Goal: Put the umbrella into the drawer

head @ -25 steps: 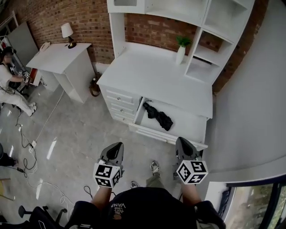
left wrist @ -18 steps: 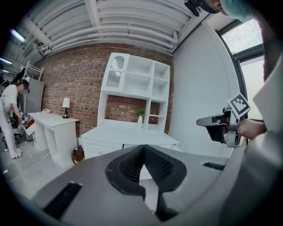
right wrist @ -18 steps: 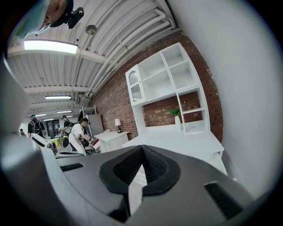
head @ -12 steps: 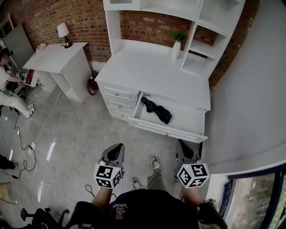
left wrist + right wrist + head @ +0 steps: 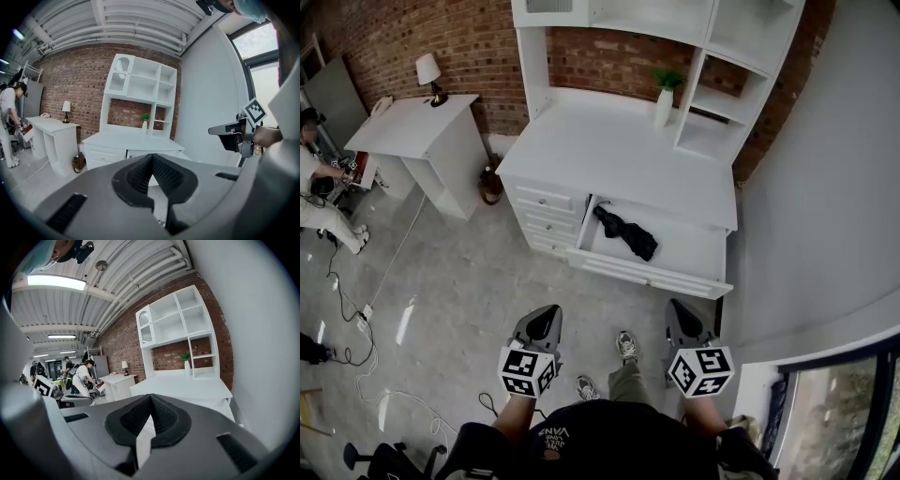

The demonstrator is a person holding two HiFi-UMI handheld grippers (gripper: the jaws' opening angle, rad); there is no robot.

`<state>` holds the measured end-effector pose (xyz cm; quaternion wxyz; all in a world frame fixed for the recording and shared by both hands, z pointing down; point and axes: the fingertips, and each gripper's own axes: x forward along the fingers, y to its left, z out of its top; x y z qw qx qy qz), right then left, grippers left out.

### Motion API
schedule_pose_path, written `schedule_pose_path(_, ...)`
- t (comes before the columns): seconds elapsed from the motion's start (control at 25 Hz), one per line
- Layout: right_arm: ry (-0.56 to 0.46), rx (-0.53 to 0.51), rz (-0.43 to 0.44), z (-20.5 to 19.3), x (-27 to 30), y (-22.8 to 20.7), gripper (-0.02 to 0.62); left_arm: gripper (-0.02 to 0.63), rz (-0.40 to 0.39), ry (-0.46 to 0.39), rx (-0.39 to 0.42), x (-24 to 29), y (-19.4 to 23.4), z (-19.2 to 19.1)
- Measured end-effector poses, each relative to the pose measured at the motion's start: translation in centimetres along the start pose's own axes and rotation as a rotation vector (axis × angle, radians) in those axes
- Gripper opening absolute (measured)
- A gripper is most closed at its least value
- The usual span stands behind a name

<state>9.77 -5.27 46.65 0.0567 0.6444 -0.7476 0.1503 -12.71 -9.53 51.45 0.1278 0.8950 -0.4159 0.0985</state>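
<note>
The black folded umbrella (image 5: 620, 232) lies inside the open white drawer (image 5: 675, 258) of the desk, toward its left end. Both grippers hang over the floor in front of the drawer, well short of it. My left gripper (image 5: 546, 319) is shut with nothing in it, its tips meeting in the left gripper view (image 5: 152, 157). My right gripper (image 5: 679, 314) is also shut and empty, as its own view shows (image 5: 151, 397). Each gripper points toward the desk. The umbrella is hidden in both gripper views.
The white desk (image 5: 609, 150) carries a shelf unit and a small potted plant (image 5: 664, 97). A side table with a lamp (image 5: 405, 127) stands left, a person (image 5: 317, 183) beyond it. Cables (image 5: 352, 323) trail on the floor. A grey wall (image 5: 825, 187) closes the right side.
The desk and drawer have drifted up and away in the head view as the person stepped back. Both grippers stay shut and low in front; the umbrella stays in the drawer.
</note>
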Motion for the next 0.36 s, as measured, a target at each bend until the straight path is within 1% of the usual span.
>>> schedule_pose_path(0.36,0.003,-0.006,-0.012,0.22,-0.31,0.66,0.0,0.006,-0.003,-0.009,-0.011,-0.84,0.22,0.33)
